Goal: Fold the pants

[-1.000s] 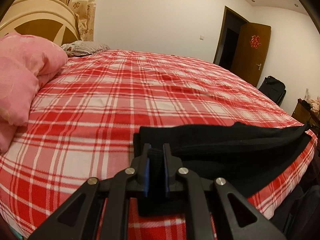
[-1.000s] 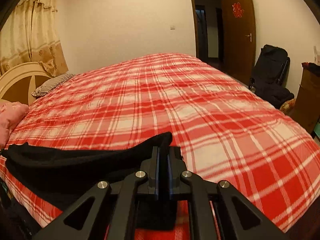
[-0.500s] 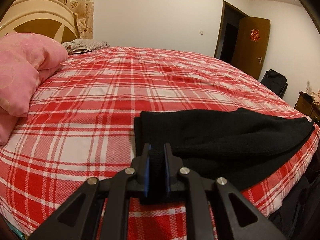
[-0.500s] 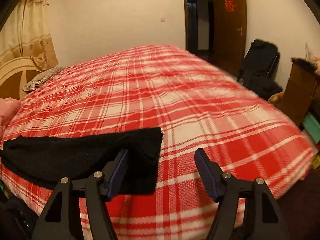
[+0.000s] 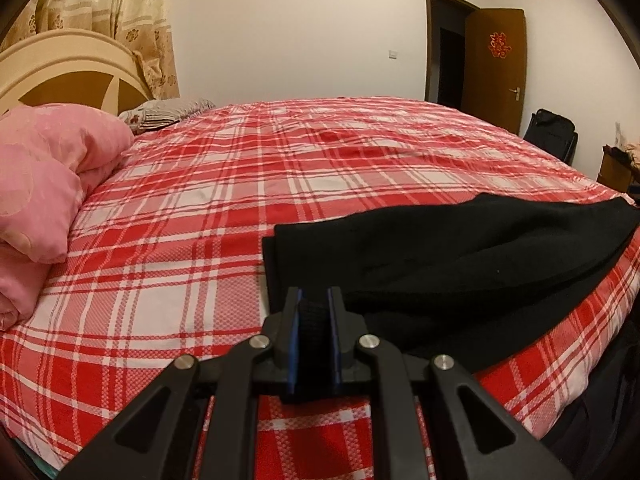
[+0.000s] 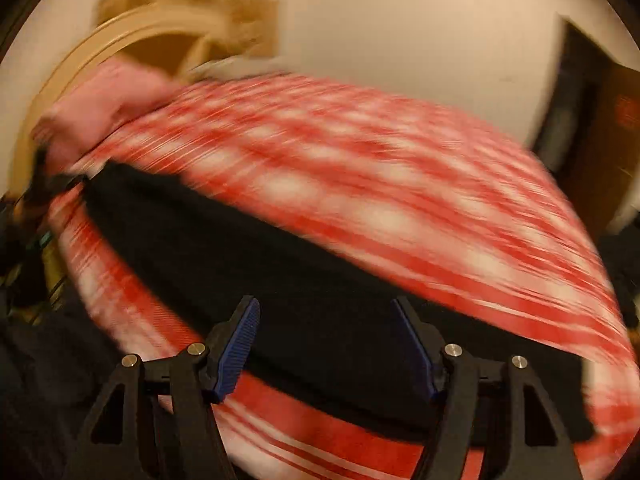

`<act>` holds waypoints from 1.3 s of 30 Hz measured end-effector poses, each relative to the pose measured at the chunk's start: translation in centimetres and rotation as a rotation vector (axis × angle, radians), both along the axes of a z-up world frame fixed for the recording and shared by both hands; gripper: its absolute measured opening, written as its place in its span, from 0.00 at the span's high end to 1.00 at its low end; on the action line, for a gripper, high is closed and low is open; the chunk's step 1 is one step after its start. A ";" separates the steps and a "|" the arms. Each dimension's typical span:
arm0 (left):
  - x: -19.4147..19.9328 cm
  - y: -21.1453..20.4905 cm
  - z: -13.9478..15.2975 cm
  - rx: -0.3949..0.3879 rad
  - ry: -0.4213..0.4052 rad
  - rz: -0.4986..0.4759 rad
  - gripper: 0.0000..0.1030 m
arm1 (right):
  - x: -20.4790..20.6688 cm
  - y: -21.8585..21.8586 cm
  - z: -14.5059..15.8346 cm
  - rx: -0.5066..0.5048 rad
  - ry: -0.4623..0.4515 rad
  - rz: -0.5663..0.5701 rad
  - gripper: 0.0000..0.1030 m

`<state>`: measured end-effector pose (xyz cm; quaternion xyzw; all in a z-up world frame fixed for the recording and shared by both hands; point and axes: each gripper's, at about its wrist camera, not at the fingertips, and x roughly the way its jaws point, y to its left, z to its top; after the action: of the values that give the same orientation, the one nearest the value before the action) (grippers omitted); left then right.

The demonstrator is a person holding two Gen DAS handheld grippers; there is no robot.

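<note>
In the left wrist view the bed (image 5: 248, 200) fills the middle of the frame. The pants (image 5: 460, 264) lie on it at lower right, along its near edge. A quilt (image 5: 48, 184) sits at left, a pillow (image 5: 168, 110) behind it, the headboard (image 5: 68, 68) at upper left. The door (image 5: 494, 64) stands at upper right, a bag (image 5: 554, 136) below it.

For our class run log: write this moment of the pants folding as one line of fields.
stage: mid-fold | left gripper: shut on black pants | right gripper: jaws open, empty, above pants | pants: flat on plaid bed
</note>
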<state>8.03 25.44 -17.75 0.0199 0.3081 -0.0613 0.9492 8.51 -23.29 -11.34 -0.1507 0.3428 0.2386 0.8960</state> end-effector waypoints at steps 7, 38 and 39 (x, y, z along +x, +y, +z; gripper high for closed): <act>-0.2 -0.3 0.2 0.031 -0.017 -0.005 0.86 | -0.9 11.0 -6.0 -0.142 0.045 0.240 0.51; -3.0 1.2 -0.3 0.117 -0.020 -0.014 0.48 | -1.0 11.6 -8.7 -0.277 0.062 0.258 0.86; -3.3 1.4 -0.3 0.122 -0.014 -0.017 0.48 | -1.1 11.6 -8.6 -0.282 0.059 0.255 0.77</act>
<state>4.71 26.84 -18.08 0.0810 0.3043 -0.0503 0.9478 7.44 -11.72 -19.99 -0.3102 0.3772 0.3042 0.8179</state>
